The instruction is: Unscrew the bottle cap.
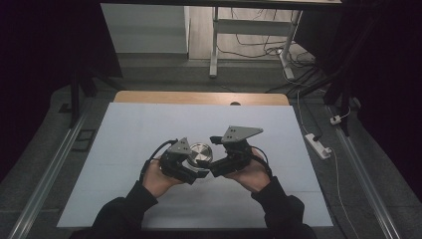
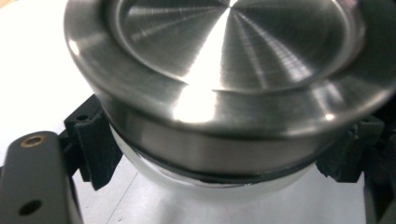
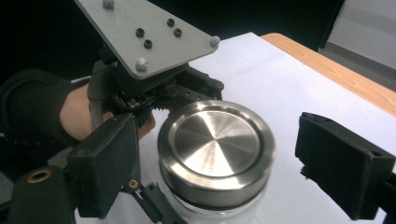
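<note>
Right, the left hand-held gripper (image 1: pixel 195 170) is clamped on the glass body of the jar (image 3: pixel 205 205), just under its steel lid (image 3: pixel 215 143), holding it over the white table (image 1: pixel 149 129); the right hand-held gripper (image 3: pixel 224 163) has its pads standing apart on either side of the lid, touching neither side; both hands sit close together near the table's middle.

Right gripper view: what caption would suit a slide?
Left gripper clamps a glass jar below its steel lid; right gripper jaws stand apart beside it.
</note>
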